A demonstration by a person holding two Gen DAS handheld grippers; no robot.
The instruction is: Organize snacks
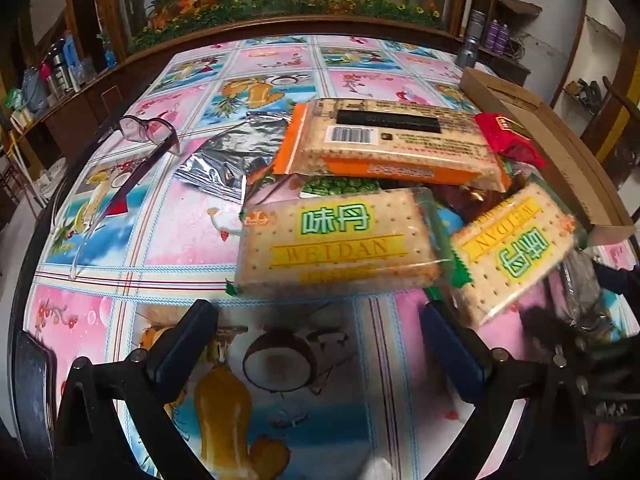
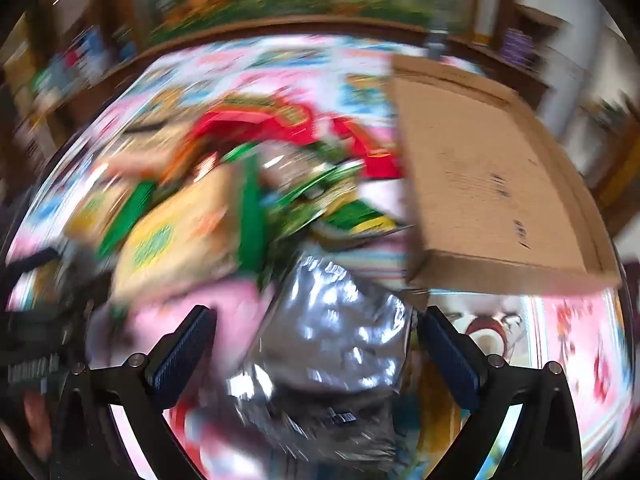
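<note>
In the left wrist view my left gripper is open and empty above the patterned tablecloth, just short of a Weidan cracker pack. A second Weidan pack lies tilted to its right. A larger orange-edged cracker pack lies behind, with a silver foil bag to its left and a red bag to its right. The right wrist view is motion-blurred. My right gripper is open, with a silver foil bag lying between its fingers. The snack pile lies ahead to the left.
A shallow cardboard box sits on the table's right side; it also shows in the left wrist view. Purple-framed glasses lie at the left. A wooden cabinet with flowers stands behind the table.
</note>
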